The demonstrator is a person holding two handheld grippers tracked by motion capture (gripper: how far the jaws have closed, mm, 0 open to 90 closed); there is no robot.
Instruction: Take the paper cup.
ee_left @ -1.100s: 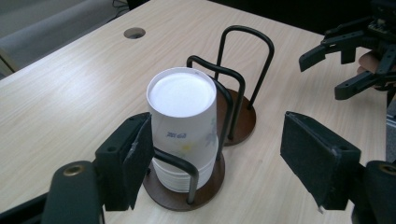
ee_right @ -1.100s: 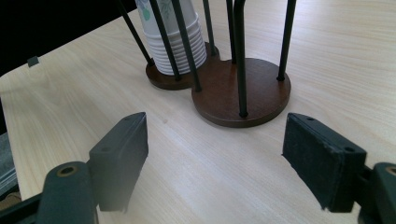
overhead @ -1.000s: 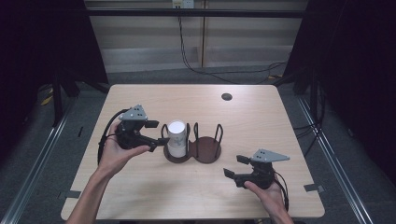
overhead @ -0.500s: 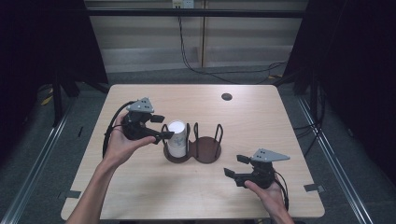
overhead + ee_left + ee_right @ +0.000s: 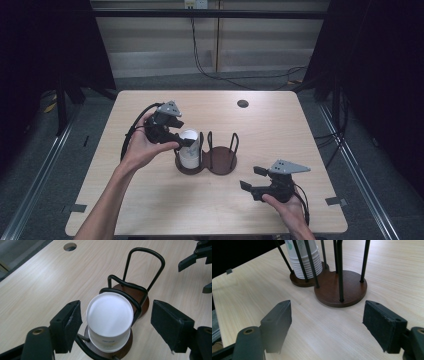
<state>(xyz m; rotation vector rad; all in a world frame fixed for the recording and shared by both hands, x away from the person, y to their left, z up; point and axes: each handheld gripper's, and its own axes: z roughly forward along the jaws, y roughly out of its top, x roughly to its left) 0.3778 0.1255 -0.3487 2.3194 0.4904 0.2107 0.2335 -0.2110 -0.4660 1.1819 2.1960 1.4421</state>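
Observation:
A stack of white paper cups (image 5: pixel 189 148), upside down, stands in the left bay of a brown two-bay holder (image 5: pixel 222 161) with black wire loops at mid-table. My left gripper (image 5: pixel 184 140) reaches in from the left at the stack's top. In the left gripper view the cup stack (image 5: pixel 110 320) sits between the two pads (image 5: pixel 72 322) with a gap on each side; the jaws have just been opening and press on nothing. My right gripper (image 5: pixel 252 178) rests open near the front right, its jaws facing the holder's empty bay (image 5: pixel 342 288), with nothing between them.
A small round hole (image 5: pixel 243 103) marks the table's far side. The person's forearms come in from the bottom edge. Cables trail from both grippers. Bare wood lies around the holder, with the table's front edge close behind the right hand.
The left hand has moved right and slightly away from the person, bringing its jaws around the top of the cup stack. The right gripper has stayed put.

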